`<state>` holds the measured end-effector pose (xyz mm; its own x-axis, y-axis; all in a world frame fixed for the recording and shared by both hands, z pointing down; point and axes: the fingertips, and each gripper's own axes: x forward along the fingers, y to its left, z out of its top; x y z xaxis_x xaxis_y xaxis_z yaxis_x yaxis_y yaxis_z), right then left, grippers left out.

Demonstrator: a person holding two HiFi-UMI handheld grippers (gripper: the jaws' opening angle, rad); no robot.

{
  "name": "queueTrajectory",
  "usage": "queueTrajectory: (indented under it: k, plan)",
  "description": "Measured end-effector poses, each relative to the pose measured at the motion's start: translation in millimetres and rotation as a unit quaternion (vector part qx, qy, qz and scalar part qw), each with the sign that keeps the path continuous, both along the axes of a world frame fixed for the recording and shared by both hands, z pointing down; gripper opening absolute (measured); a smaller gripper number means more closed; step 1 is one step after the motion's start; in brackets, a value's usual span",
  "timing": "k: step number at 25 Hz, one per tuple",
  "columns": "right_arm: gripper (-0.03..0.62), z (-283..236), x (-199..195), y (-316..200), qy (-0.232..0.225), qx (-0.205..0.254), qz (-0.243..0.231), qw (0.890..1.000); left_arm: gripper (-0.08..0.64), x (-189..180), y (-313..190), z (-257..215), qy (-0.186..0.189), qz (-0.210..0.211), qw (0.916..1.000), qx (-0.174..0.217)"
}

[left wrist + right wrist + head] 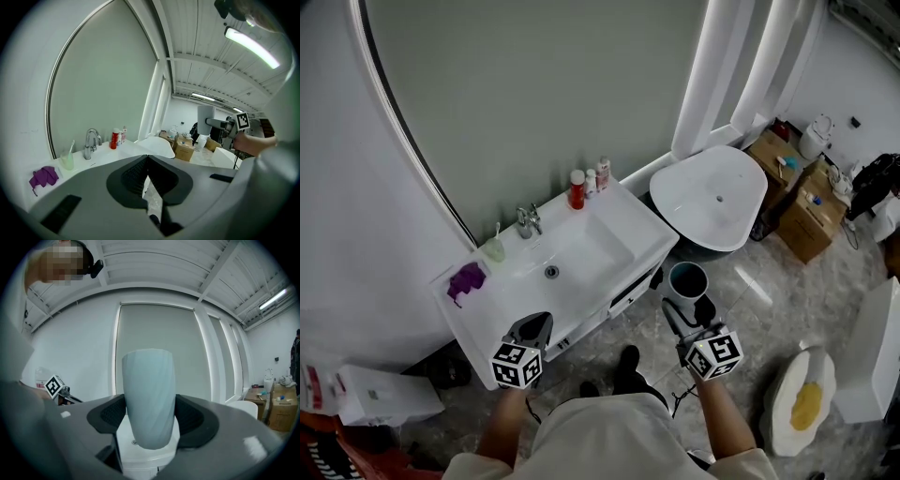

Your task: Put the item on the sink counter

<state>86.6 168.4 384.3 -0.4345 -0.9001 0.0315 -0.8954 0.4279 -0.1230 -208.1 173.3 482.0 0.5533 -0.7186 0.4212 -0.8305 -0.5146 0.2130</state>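
A pale blue ribbed cup (687,279) stands upright between the pads of my right gripper (688,306), which is shut on it over the floor, right of the counter's front corner. In the right gripper view the cup (149,394) fills the gap between the jaws of my right gripper (150,423). The white sink counter (619,220) with its basin lies ahead and to the left. My left gripper (534,328) hovers at the counter's front edge; in its own view my left gripper (147,161) has its jaws closed together with nothing in them.
On the counter stand a faucet (528,220), a red bottle (577,189) with small bottles beside it, a green cup with a toothbrush (494,247) and a purple cloth (466,279). A white bathtub (712,197) and cardboard boxes (806,211) are to the right.
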Motion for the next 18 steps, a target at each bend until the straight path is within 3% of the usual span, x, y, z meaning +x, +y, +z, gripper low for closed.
queueTrajectory:
  k: [8, 18]
  plan:
    - [0.339, 15.0, 9.7, -28.4, 0.000, -0.014, -0.007, 1.000, 0.008, 13.6, -25.1, 4.2, -0.003, -0.002, 1.0000, -0.007]
    - [0.339, 30.7, 35.4, -102.0, 0.002, -0.024, -0.036, 0.999, 0.008, 46.9, -82.8, 10.0, -0.012, -0.021, 0.9995, -0.020]
